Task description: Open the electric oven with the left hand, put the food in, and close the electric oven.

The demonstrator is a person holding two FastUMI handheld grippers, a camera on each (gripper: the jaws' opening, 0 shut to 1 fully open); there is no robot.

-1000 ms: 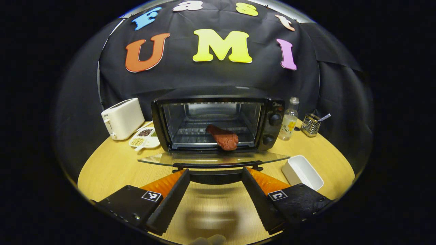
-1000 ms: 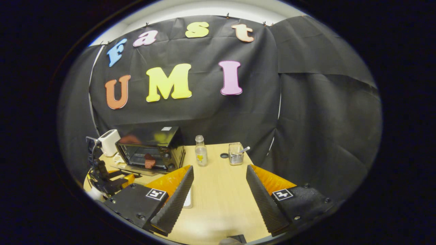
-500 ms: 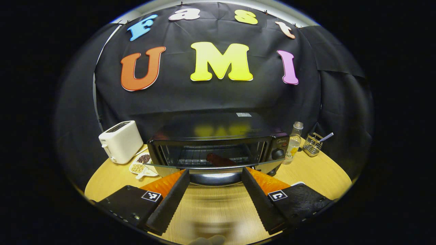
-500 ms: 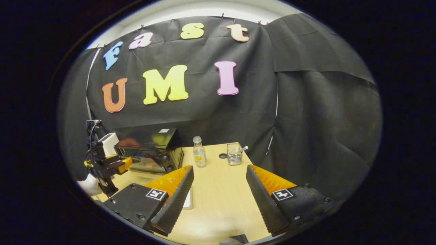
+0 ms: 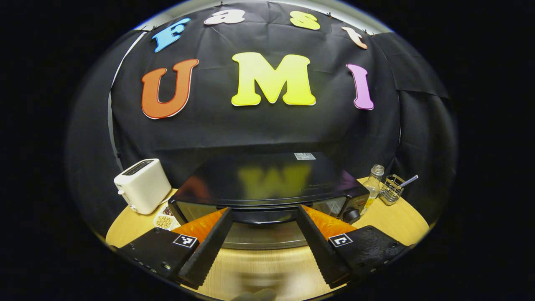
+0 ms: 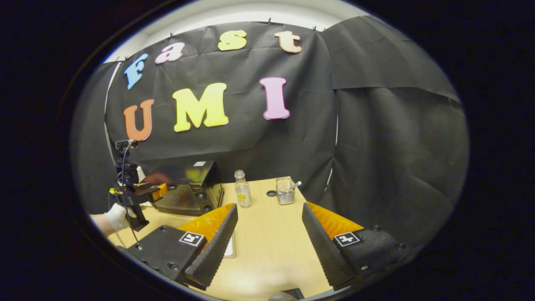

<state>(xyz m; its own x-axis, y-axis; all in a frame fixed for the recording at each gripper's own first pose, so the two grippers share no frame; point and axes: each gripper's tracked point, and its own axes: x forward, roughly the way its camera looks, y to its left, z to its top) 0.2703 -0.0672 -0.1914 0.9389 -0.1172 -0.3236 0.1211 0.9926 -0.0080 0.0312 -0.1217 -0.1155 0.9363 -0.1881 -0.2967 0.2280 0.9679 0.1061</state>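
Observation:
The black electric oven (image 5: 267, 177) fills the middle of the left gripper view, seen from above its top. Its glass door (image 5: 267, 239) is swung up almost against the front. The door's dark handle (image 5: 263, 217) lies between the fingers of my left gripper (image 5: 264, 209), which is open and straddles it. The food is hidden behind the door. In the right gripper view the oven (image 6: 190, 184) stands at the left with the left gripper (image 6: 144, 193) at its front, held by a gloved hand (image 6: 115, 217). My right gripper (image 6: 269, 205) is open over the bare table, holding nothing.
A white toaster (image 5: 142, 184) and a dish of beans (image 5: 164, 220) sit left of the oven. A small bottle (image 5: 374, 182) and a wire holder (image 5: 393, 189) stand to its right. A white tray's edge (image 6: 230, 247) peeks beside the right gripper's left finger.
The oven door has swung up from flat open to almost shut, hiding the reddish food on the rack. My left gripper rose and moved forward with the handle. The right gripper barely moved.

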